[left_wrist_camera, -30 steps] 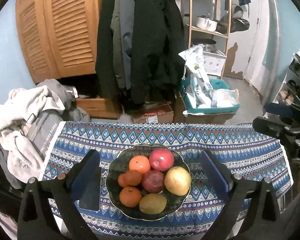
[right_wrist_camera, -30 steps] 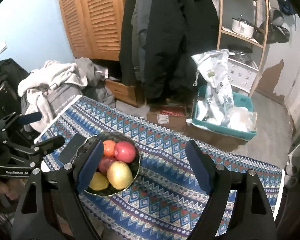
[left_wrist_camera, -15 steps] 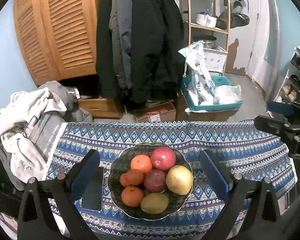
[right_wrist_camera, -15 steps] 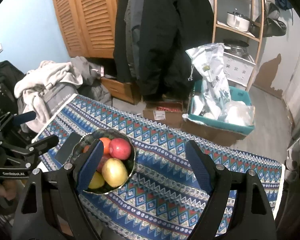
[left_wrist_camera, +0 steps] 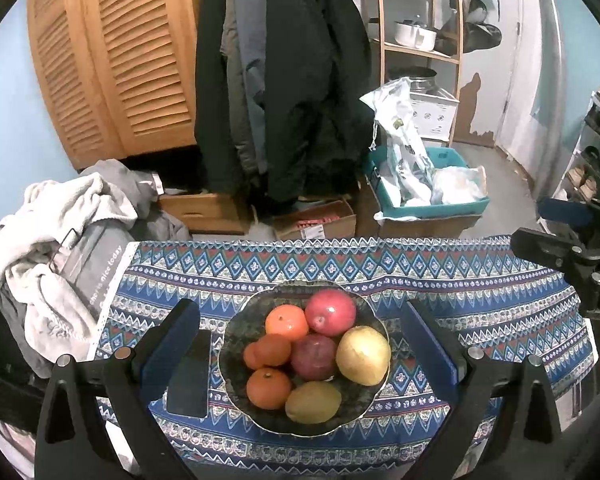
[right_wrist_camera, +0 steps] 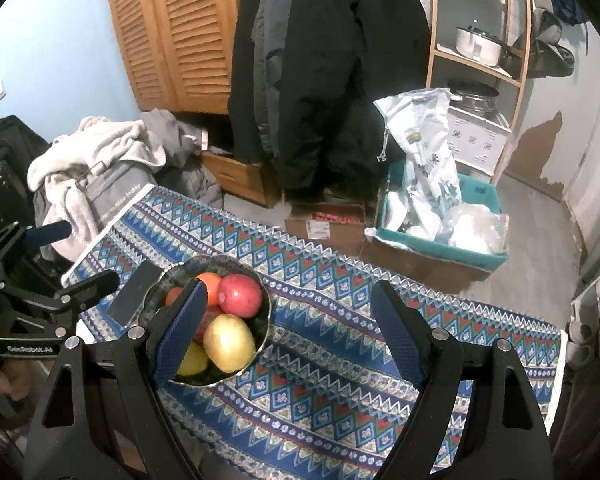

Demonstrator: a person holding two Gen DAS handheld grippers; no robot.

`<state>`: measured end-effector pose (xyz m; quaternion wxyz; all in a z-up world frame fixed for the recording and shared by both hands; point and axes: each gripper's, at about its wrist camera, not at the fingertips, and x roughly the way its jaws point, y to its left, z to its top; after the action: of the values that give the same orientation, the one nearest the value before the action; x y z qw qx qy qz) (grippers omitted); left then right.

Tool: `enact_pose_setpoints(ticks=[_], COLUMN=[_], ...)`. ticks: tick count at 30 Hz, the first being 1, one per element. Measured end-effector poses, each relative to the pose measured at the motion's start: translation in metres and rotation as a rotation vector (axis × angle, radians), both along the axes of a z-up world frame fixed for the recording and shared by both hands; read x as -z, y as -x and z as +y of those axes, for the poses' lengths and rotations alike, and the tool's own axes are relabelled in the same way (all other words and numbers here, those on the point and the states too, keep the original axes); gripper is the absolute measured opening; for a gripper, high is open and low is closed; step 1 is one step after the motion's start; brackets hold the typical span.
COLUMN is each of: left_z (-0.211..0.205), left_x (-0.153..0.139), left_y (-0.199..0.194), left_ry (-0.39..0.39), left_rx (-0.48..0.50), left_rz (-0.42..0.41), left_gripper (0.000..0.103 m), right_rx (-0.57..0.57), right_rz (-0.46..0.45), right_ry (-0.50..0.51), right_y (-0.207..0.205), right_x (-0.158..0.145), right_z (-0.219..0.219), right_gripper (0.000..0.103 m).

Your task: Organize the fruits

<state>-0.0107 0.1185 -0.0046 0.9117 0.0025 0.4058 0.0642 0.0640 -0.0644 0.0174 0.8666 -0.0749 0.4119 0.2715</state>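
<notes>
A dark patterned bowl (left_wrist_camera: pixel 238 330) sits near the front of a table covered in blue patterned cloth (left_wrist_camera: pixel 480 300). It holds a red apple (left_wrist_camera: pixel 330 312), several oranges (left_wrist_camera: pixel 286 322), a darker red apple (left_wrist_camera: pixel 314 356), a yellow apple (left_wrist_camera: pixel 363 355) and a yellow-green fruit (left_wrist_camera: pixel 313 402). My left gripper (left_wrist_camera: pixel 300 312) hovers open over the bowl, one finger on each side, touching nothing. My right gripper (right_wrist_camera: pixel 289 300) is open and empty above the cloth. Its left finger (right_wrist_camera: pixel 180 332) covers part of the bowl (right_wrist_camera: pixel 265 320), where the red apple (right_wrist_camera: pixel 239 295) and yellow apple (right_wrist_camera: pixel 229 342) show.
A black phone (left_wrist_camera: pixel 190 376) lies flat just left of the bowl. Clothes (left_wrist_camera: pixel 60 240) are piled off the table's left end. Beyond the far edge are cardboard boxes (left_wrist_camera: pixel 316 226), a teal bin with bags (left_wrist_camera: pixel 424 196), hanging coats and a wooden shelf.
</notes>
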Motion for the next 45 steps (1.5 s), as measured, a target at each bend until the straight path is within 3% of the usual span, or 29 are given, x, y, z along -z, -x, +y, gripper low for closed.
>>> enact_pose_setpoints(ticks=[12, 45], left_z=[-0.0032, -0.0039], left_x=[0.0041, 0.0077], left_y=[-0.0011, -0.0008], left_ry=[-0.033, -0.017], left_rx=[-0.008, -0.01], left_rz=[0.015, 0.046], left_gripper=[0.101, 0.101], right_rx=[0.0, -0.004], right_rz=[0.005, 0.01], right_ry=[0.005, 0.009], right_y=[0.0009, 0.0056], right_x=[0.0022, 0.0047], right_z=[0.0007, 0.0036], right_gripper=[0.083, 0.083])
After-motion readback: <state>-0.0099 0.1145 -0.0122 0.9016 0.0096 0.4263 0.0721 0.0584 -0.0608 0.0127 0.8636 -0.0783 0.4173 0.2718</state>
